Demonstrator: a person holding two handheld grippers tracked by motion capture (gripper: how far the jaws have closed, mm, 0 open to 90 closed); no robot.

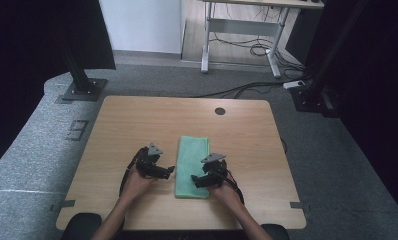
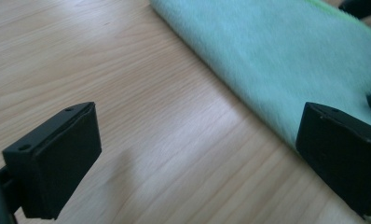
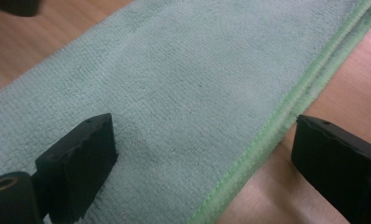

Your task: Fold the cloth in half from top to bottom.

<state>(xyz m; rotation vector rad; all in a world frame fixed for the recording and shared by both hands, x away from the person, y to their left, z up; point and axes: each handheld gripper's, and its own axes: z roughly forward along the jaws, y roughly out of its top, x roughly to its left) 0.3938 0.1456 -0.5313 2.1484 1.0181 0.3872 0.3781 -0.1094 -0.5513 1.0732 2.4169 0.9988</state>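
Cloth runs near-to-far on bench | left tool released at its left edge | right tool released, straddling right hem, nearer.

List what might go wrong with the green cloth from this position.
1. The right tongs straddle the stitched edge of the folded cloth; closing there may pinch just the top layer and undo the fold.
2. The left tongs are open mostly over bare table; closing here would likely miss the cloth.
3. Both tongs sit near one end, so lifting could let the far end sag.
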